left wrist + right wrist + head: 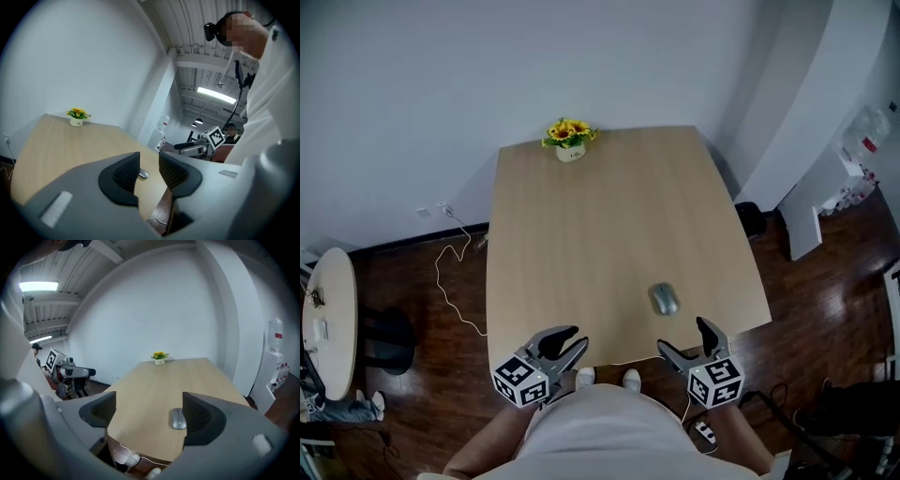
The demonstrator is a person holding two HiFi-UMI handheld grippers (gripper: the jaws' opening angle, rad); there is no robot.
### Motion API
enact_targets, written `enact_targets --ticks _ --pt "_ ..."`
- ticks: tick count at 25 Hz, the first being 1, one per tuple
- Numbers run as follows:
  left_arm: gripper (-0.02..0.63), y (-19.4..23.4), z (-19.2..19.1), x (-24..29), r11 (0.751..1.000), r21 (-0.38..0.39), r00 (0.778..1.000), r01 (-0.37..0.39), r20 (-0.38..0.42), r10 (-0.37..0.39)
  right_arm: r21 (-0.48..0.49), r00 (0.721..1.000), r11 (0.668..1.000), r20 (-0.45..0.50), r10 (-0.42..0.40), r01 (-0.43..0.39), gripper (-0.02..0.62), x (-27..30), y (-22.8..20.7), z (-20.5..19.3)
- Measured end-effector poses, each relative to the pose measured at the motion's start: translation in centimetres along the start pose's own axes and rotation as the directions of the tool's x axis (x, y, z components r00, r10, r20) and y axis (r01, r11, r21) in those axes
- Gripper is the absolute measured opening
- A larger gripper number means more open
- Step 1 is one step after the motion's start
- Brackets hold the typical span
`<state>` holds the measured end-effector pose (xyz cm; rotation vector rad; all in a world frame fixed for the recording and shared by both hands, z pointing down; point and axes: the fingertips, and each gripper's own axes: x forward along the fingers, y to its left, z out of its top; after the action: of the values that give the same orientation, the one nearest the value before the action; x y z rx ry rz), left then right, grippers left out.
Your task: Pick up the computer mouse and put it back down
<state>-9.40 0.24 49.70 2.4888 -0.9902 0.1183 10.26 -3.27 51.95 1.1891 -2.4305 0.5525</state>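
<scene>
The silver computer mouse (pixel 664 299) lies on the light wooden table (pixel 609 216), close to its near edge and right of the middle. Nothing is gripping it. My right gripper (pixel 682 334) hovers just off that near edge, jaws wide open and empty. In the right gripper view the mouse (pixel 178 419) lies beyond the jaws, close to the right one, and the gripper (pixel 149 411) is well above it. My left gripper (pixel 579 337) hangs at the near left edge, its jaws a little apart with nothing between them. Through that gap (pixel 149 164) the mouse (pixel 144 174) shows far off.
A small pot of yellow flowers (pixel 570 139) stands at the table's far edge. A white cable (pixel 450 272) trails over the dark wood floor at the left, near a round white table (pixel 328 319). A water dispenser (pixel 862 150) stands at the right. My feet (pixel 605 378) are below the near edge.
</scene>
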Motion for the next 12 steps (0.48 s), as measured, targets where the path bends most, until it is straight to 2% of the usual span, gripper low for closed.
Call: enact_targets --ticks 5,8,12 --pt "0.104 -1.3 0.2 1.8 0.997 0.017 0.997 0.072 -0.017 -0.072 0.063 0.998 0.997 0.050 -0.036 0.033 0.446 -3.1 0.4 0.7" --pt "0.104 -2.0 0.2 2.6 0.994 0.021 0.994 0.108 -0.024 -0.108 0.037 0.996 0.997 0.045 -0.073 0.071 0.446 -4.0 0.3 0.1" --pt "0.104 -2.6 -0.2 2.9 0.990 0.016 0.990 0.138 -0.038 -0.137 0.010 0.996 0.997 0.034 -0.081 0.081 0.446 -4.5 1.0 -0.2"
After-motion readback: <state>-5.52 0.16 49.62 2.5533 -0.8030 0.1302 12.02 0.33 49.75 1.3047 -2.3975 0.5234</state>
